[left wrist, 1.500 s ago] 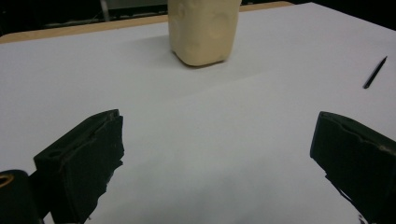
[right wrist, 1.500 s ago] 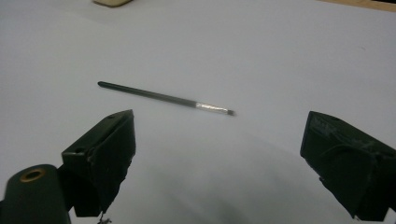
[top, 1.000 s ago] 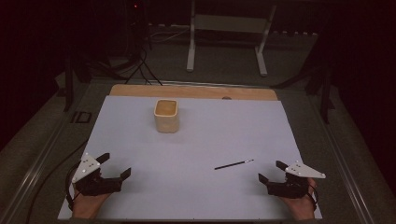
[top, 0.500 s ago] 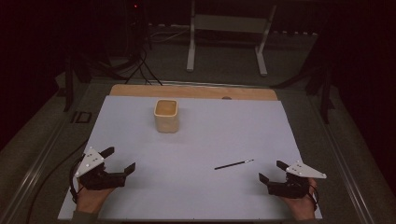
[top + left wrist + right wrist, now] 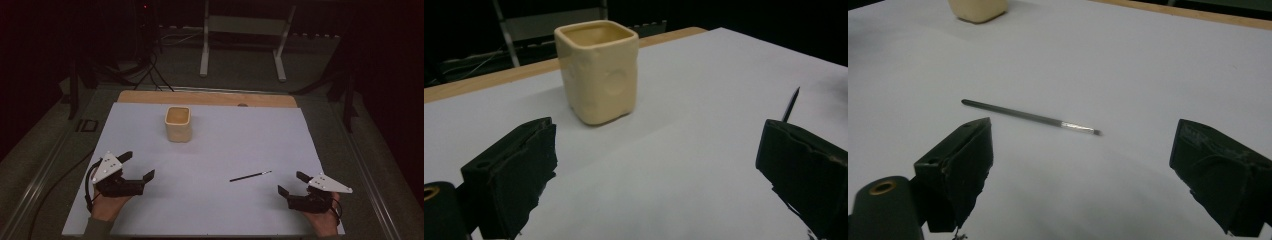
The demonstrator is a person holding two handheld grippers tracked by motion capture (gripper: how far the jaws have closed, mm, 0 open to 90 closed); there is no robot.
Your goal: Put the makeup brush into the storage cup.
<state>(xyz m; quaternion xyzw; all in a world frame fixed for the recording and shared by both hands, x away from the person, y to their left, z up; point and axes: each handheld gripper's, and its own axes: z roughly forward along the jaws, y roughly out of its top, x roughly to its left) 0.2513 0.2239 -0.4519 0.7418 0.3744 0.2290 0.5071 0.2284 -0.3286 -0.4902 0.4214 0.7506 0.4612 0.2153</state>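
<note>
- My left tool gapes wide, holding nothing, aimed at the cream cup further up the surface.
- My right tool is wide open too, the thin brush lying just ahead.

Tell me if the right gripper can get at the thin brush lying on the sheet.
Probably yes: the right gripper is open, and the brush lies flat just ahead of it with bare sheet between.
</note>
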